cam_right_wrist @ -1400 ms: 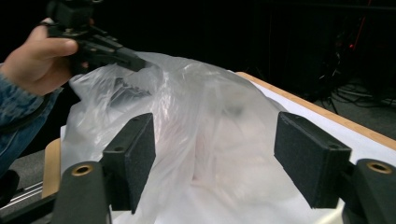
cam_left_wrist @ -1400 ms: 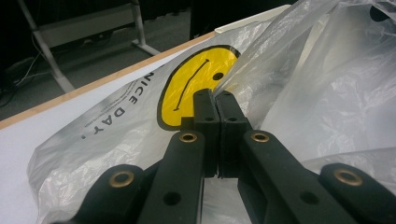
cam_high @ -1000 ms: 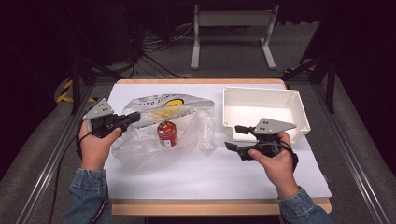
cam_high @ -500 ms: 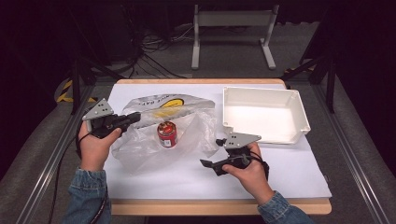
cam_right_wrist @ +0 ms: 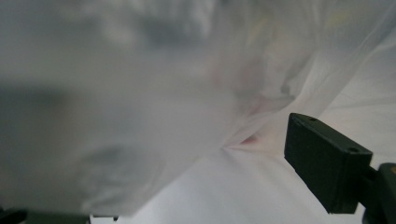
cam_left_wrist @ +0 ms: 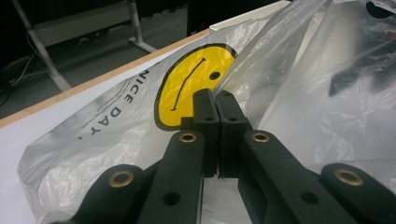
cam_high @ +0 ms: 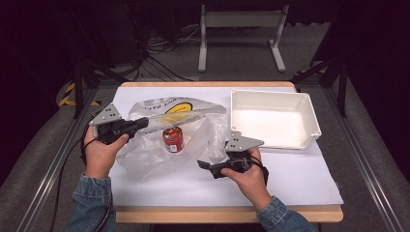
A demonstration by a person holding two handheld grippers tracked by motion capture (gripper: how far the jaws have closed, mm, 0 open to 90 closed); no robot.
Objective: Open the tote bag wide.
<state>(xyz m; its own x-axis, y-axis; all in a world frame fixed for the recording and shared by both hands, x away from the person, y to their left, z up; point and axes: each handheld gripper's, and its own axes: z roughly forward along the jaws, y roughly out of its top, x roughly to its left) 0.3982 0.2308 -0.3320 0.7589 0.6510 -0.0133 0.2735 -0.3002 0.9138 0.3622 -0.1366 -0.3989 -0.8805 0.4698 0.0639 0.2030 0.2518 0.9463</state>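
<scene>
A clear plastic bag [cam_high: 193, 121] with a yellow smiley print lies crumpled on the white sheet. A red can [cam_high: 173, 139] stands upright, apparently inside it. My left gripper [cam_high: 145, 122] is shut on the bag's upper left edge and holds the film up; the left gripper view has its jaws [cam_left_wrist: 212, 100] pressed together on the bag [cam_left_wrist: 116, 121]. My right gripper [cam_high: 202, 164] is low at the bag's lower right edge. Its jaws have just been opening and stand wide apart [cam_right_wrist: 154, 186]. Blurred film hangs close in front of them, and the pads [cam_right_wrist: 322, 158] press on nothing.
An empty white tray [cam_high: 309, 116] sits at the table's back right, behind my right hand. Bare white sheet [cam_high: 270, 179] covers the front and right of the table. A metal stand and cables are on the floor beyond the far edge.
My right gripper has moved left and down from beside the tray to the bag's lower right edge. The left gripper, the bag and the can have stayed put.
</scene>
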